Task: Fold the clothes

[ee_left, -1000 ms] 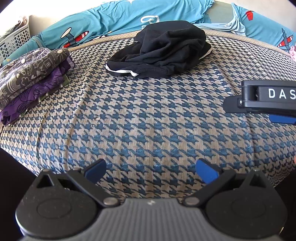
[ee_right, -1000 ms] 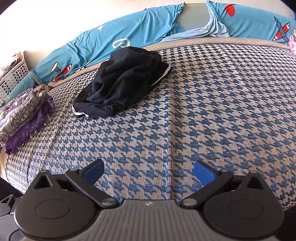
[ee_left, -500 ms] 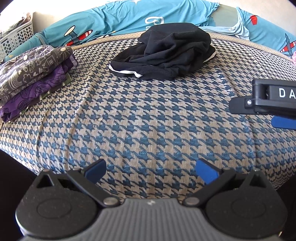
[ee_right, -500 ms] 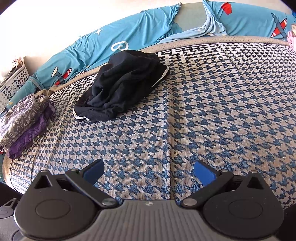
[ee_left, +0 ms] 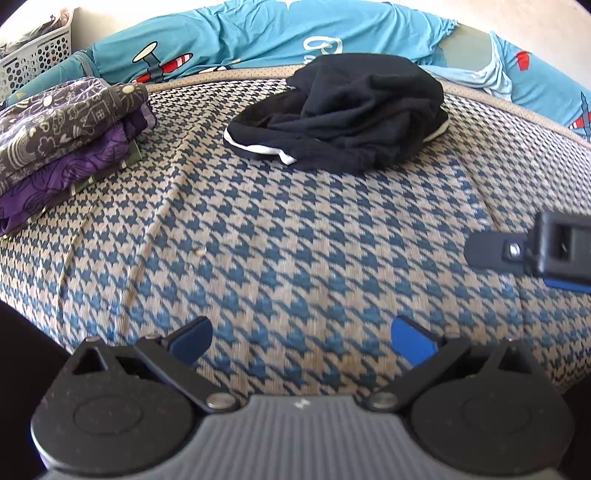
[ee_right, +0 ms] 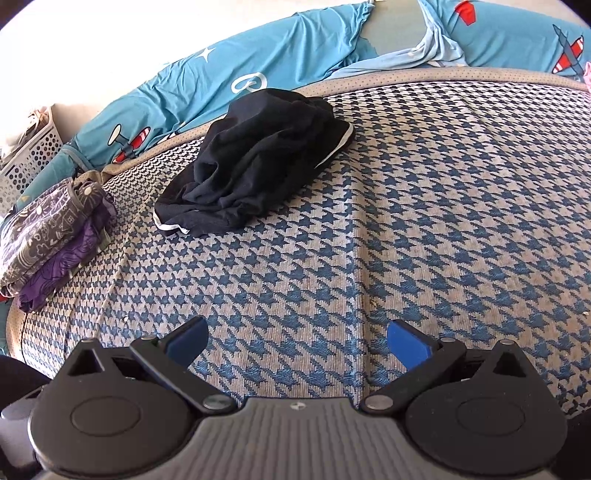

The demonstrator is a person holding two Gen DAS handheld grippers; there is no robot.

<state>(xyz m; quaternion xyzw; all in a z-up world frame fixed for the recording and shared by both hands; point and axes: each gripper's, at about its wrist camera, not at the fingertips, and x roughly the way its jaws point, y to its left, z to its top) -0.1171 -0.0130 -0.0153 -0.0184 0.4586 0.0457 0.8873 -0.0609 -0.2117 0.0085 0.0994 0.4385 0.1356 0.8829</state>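
Note:
A crumpled black garment with white trim (ee_left: 340, 114) lies at the far middle of the houndstooth mat (ee_left: 295, 236); it also shows in the right wrist view (ee_right: 255, 166). My left gripper (ee_left: 301, 339) is open and empty, low over the mat's near edge, well short of the garment. My right gripper (ee_right: 297, 345) is open and empty, also over the near part of the mat (ee_right: 424, 221). Part of the right gripper's body (ee_left: 535, 251) shows at the right edge of the left wrist view.
A stack of folded purple and grey patterned clothes (ee_left: 62, 144) sits at the mat's left (ee_right: 51, 236). A blue airplane-print sheet (ee_left: 295, 33) runs along the back. A white perforated basket (ee_left: 33, 59) stands at the far left.
Both grippers have moved forward toward the black garment, which looks larger now. The right gripper has slid toward the right edge of the left wrist view. Both stay open.

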